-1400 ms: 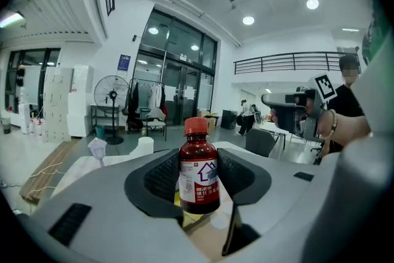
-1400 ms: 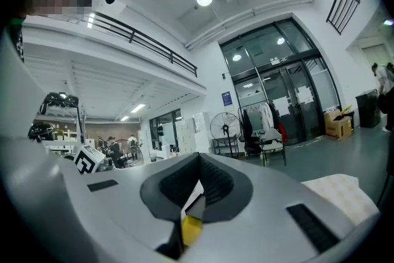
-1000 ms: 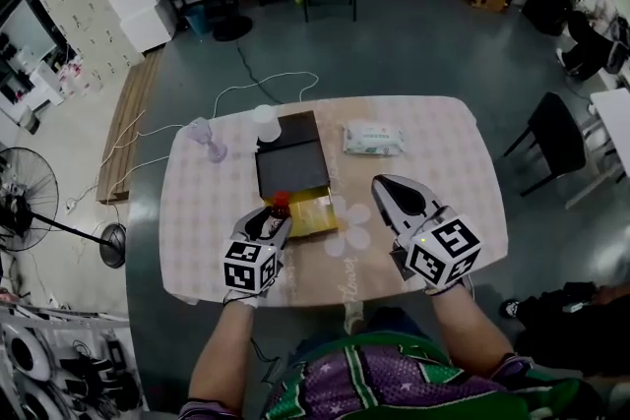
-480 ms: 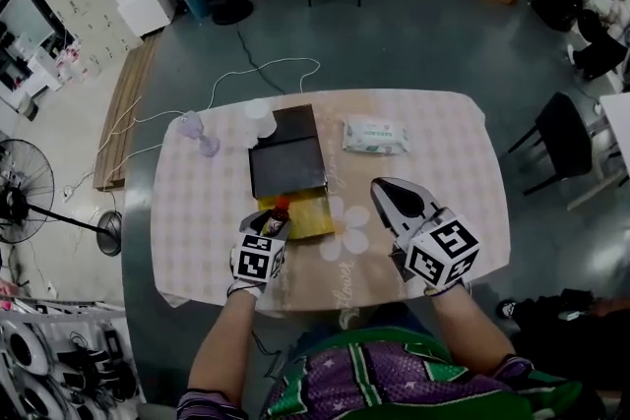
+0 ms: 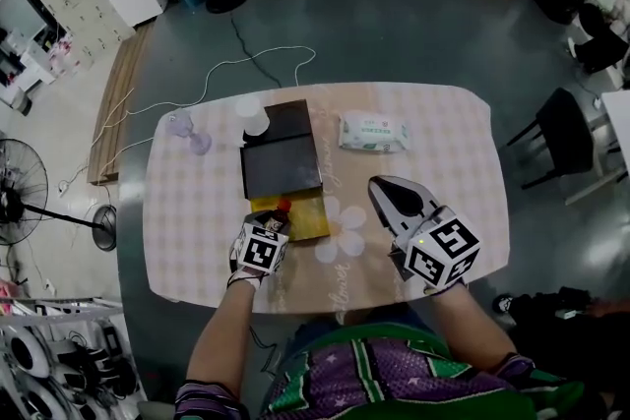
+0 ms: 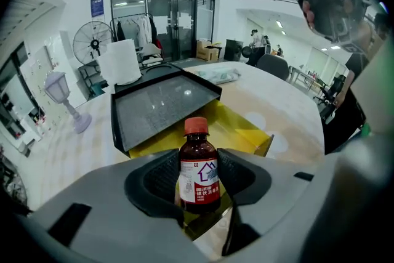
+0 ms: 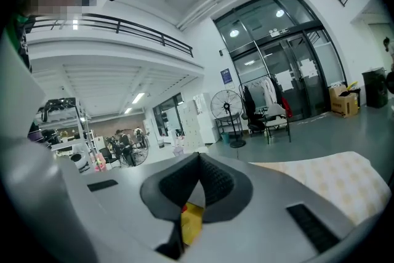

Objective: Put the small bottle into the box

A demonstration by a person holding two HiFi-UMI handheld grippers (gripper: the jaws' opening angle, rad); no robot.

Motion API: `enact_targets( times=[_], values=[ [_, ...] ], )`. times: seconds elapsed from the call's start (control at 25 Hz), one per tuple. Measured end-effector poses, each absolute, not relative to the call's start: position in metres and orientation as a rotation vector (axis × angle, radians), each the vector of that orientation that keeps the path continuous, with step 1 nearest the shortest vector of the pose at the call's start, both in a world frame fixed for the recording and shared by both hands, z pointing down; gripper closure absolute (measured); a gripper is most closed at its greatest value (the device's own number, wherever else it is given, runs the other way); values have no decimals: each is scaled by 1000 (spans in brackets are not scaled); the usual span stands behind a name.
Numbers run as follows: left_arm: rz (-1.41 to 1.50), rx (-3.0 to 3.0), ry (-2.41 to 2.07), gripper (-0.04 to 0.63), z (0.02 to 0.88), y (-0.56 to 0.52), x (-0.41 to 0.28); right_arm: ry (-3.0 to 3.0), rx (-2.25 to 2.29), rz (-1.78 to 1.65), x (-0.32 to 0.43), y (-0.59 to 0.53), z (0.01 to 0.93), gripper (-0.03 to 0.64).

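A small brown bottle (image 6: 198,177) with a red cap stands upright between the pads of my left gripper (image 6: 199,182), which is shut on it. In the head view the left gripper (image 5: 270,220) holds the bottle (image 5: 283,208) at the near left corner of the open yellow box (image 5: 307,217). The box's black lid (image 5: 282,164) stands raised behind it, and the yellow box (image 6: 241,127) lies just beyond the bottle. My right gripper (image 5: 382,186) hovers over the table to the right of the box. Its jaws (image 7: 197,164) are shut, with nothing between them.
On the round-cornered table (image 5: 448,152), a pack of wipes (image 5: 373,131) lies at the far right of the box. A white cup (image 5: 254,117) and a small purple lamp (image 5: 186,130) stand at the far left. Chairs, fans and a floor cable surround the table.
The head view has shifted slightly. The left gripper still holds the bottle at the box's near left corner. The right gripper has not visibly moved.
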State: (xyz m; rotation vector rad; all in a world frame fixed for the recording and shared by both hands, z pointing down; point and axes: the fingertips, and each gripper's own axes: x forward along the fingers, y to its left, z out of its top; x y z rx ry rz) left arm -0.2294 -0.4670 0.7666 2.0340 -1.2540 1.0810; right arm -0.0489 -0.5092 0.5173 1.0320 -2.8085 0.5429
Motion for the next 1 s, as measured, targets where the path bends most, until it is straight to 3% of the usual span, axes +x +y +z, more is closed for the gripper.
enact_targets(
  times=[0.72,1.0],
  values=[
    [1276,1887,-1085,379,804,-458,-227,-2804,1077,564,-35,-512,518,611],
    [1238,1996,-1067,334,787,-462,-216,-2803,1098,552,-30,-500,514,611]
  ],
)
